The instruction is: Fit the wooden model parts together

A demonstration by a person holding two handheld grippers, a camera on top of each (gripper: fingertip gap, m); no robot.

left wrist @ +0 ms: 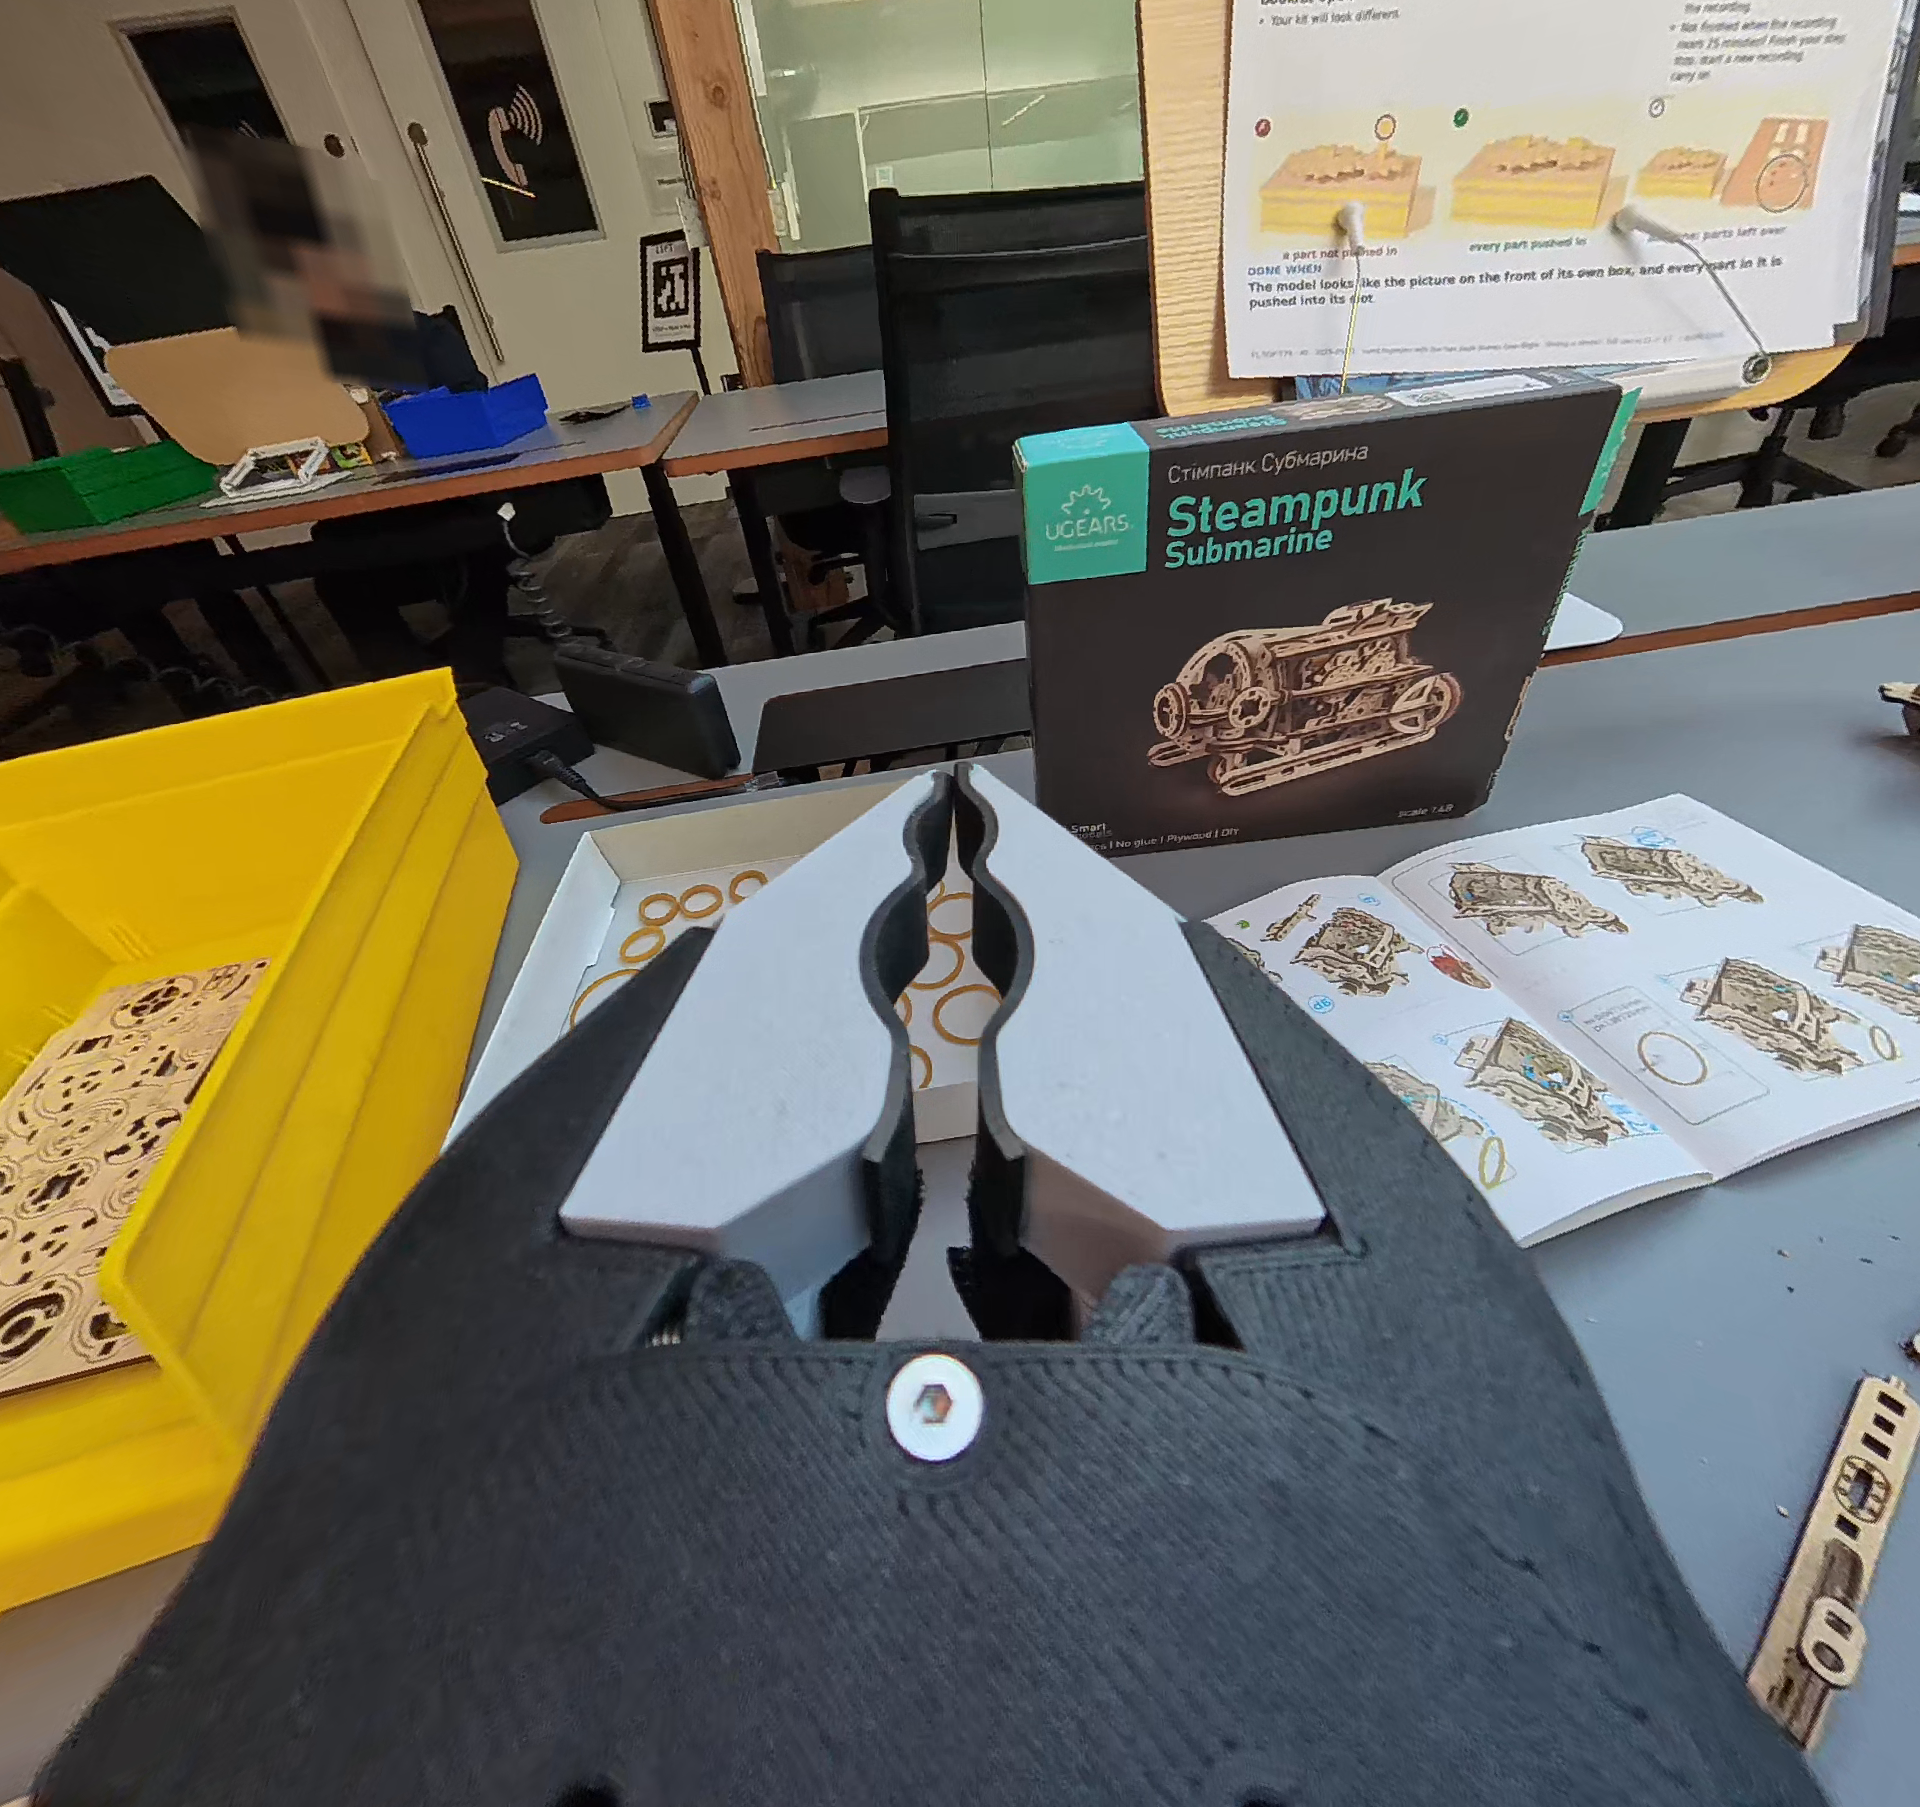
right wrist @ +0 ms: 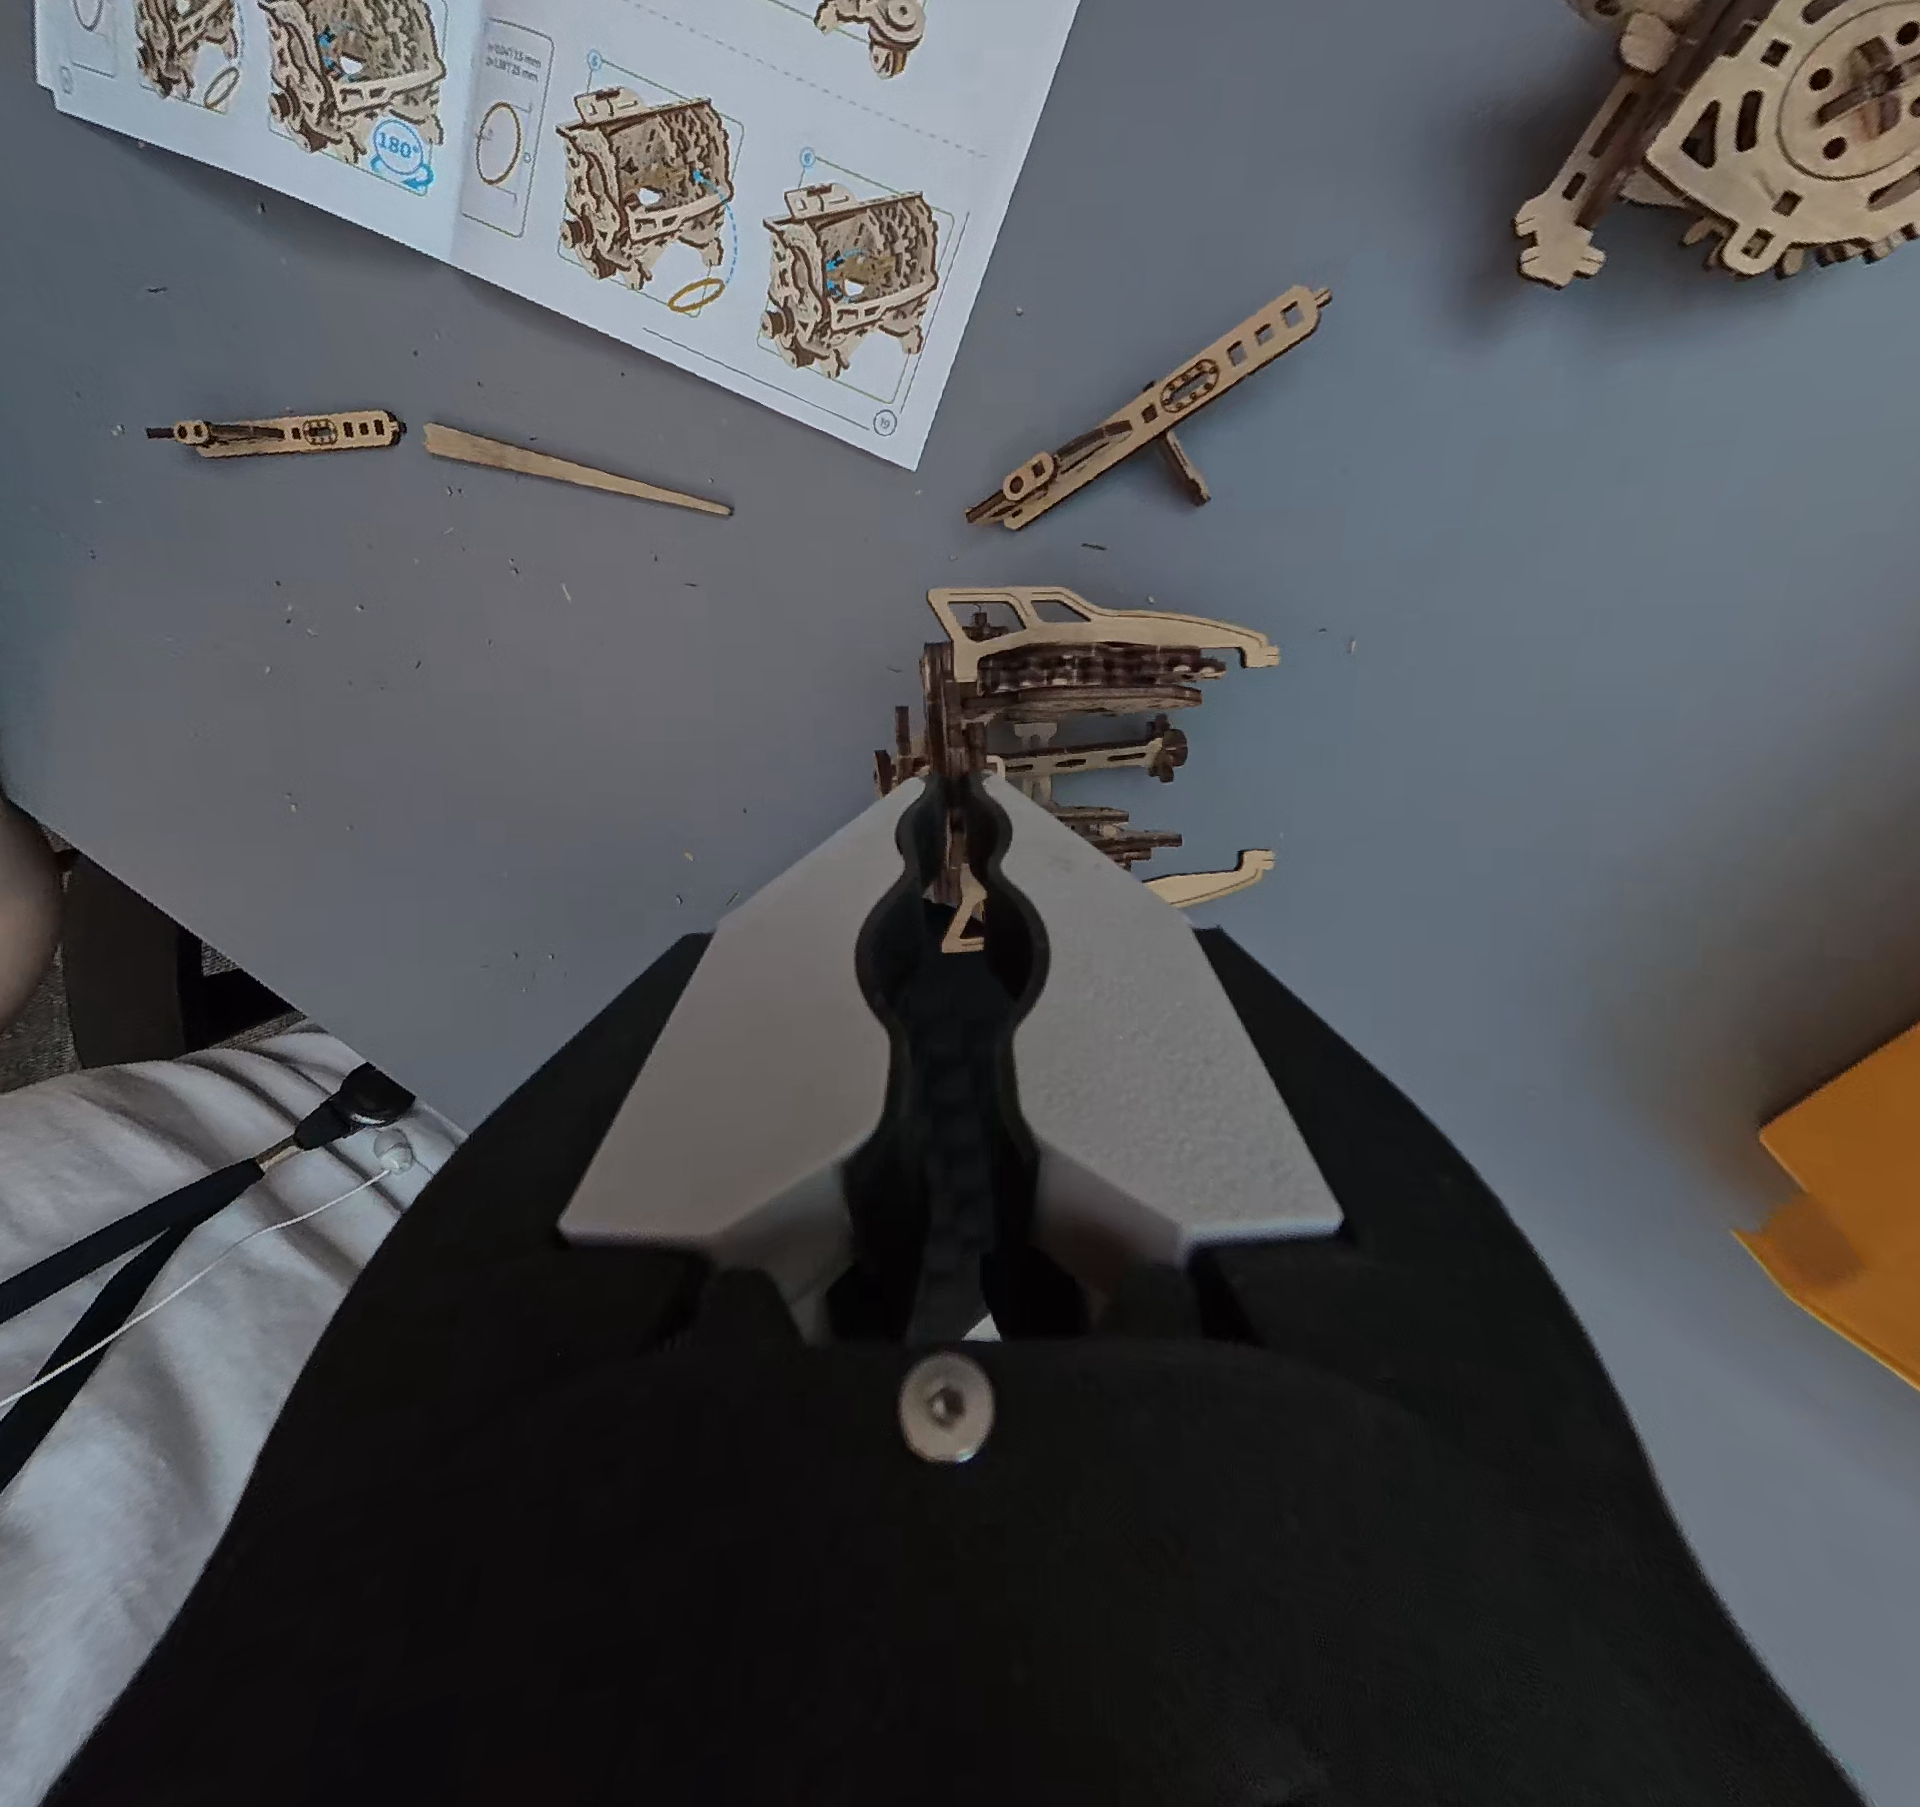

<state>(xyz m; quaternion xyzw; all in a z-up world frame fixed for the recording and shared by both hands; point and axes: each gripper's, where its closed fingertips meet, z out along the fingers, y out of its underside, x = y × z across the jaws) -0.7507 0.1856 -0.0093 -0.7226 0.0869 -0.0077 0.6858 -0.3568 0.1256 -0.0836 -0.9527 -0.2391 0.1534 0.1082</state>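
Observation:
My right gripper (right wrist: 954,789) is shut on a small wooden sub-assembly (right wrist: 1081,708) of stacked gears and side plates, held above the grey table (right wrist: 1455,822). A larger wooden assembly with a round frame (right wrist: 1766,95) lies at the top right. A slotted wooden bar (right wrist: 1153,412), a second short bar (right wrist: 286,431) and a thin wooden wedge (right wrist: 571,474) lie loose on the table. My left gripper (left wrist: 954,778) is shut and empty, held above a white tray (left wrist: 623,858) of rubber bands. Another slotted bar (left wrist: 1839,1549) lies at the lower right of the left wrist view.
A yellow bin (left wrist: 312,926) holding wooden part sheets (left wrist: 94,1134) stands at the left. The kit box (left wrist: 1309,614) stands upright behind the open instruction booklet (left wrist: 1610,1009), which also shows in the right wrist view (right wrist: 582,126). A yellow-orange bin corner (right wrist: 1860,1227) is at right. A person's grey sleeve (right wrist: 156,1290) is at lower left. Some 40 cm of space lies between my two pairs of fingers. The right tips stand about 10 cm off the slotted wooden bar (right wrist: 1153,412).

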